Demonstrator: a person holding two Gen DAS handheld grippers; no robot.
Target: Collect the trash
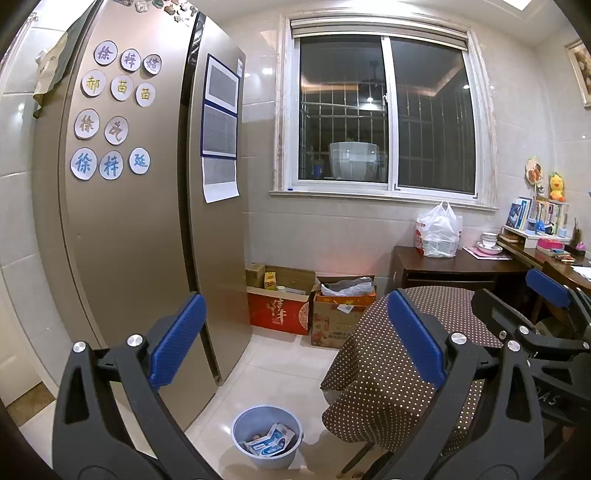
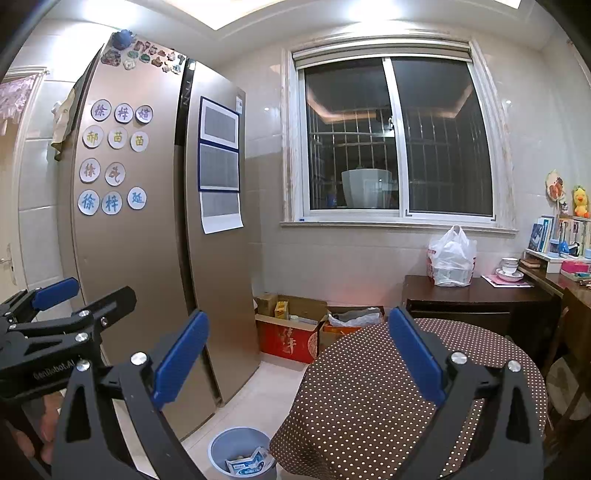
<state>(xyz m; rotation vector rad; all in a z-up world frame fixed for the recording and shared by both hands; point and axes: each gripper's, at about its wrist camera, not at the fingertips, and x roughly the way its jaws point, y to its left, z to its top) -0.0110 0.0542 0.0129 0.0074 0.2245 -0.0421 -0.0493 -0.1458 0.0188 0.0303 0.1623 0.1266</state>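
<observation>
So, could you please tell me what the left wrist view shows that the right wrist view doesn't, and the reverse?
Only the left wrist view shows the right gripper, at its right edge, and the whole mouth of the bin. Only the right wrist view shows the left gripper, the hand holding it, a door handle and the ceiling light. Both show the fridge, window, cardboard boxes, dotted tablecloth and white bag.
</observation>
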